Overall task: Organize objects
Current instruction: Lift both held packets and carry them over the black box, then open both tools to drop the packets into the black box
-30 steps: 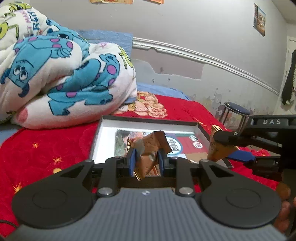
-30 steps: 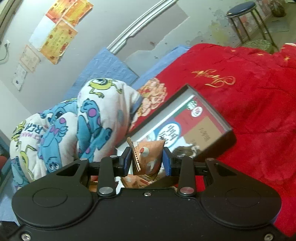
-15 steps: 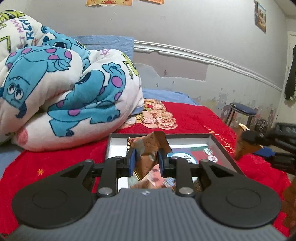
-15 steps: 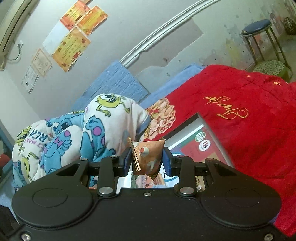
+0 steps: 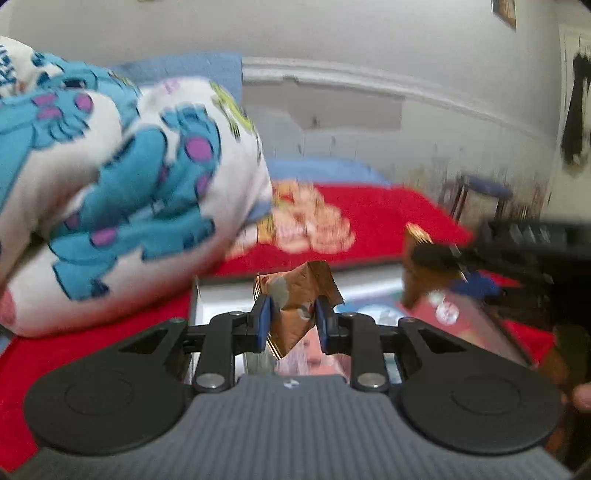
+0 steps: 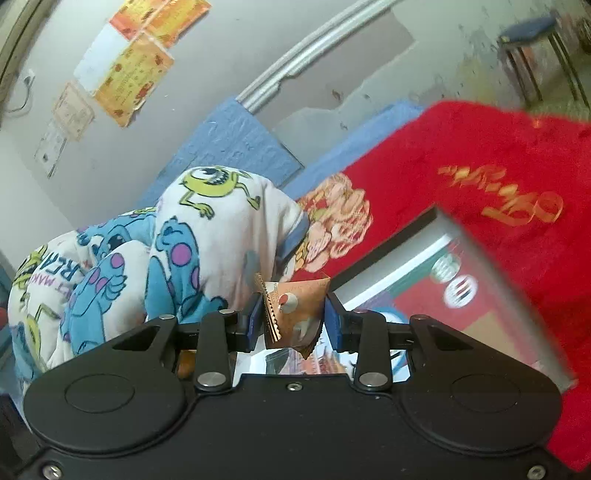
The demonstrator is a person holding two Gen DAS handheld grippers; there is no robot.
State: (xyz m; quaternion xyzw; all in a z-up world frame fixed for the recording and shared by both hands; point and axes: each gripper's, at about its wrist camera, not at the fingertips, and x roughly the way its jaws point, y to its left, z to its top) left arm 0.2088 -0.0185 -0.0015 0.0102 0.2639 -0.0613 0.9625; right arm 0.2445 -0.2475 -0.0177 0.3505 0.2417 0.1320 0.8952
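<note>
My left gripper (image 5: 291, 317) is shut on a crumpled brown snack packet (image 5: 299, 295), held above the near part of a shallow dark-rimmed box (image 5: 369, 280) with a printed inside, which lies on the red bedspread. My right gripper (image 6: 293, 317) is shut on a second brown snack packet (image 6: 295, 306) with a serrated edge, held above the same box (image 6: 472, 266). In the left wrist view the right gripper (image 5: 436, 258) shows at the right with its packet (image 5: 415, 273). The left view is blurred.
A folded white blanket (image 5: 110, 184) with blue cartoon monsters lies at the left, close behind the box; it also shows in the right wrist view (image 6: 166, 258). The red bedspread (image 6: 480, 155) stretches right. A blue-topped stool (image 6: 532, 33) stands by the wall.
Both grippers have kept their packets and shifted over the box. The right gripper has come lower and nearer the box; the left view has moved and gone blurred.
</note>
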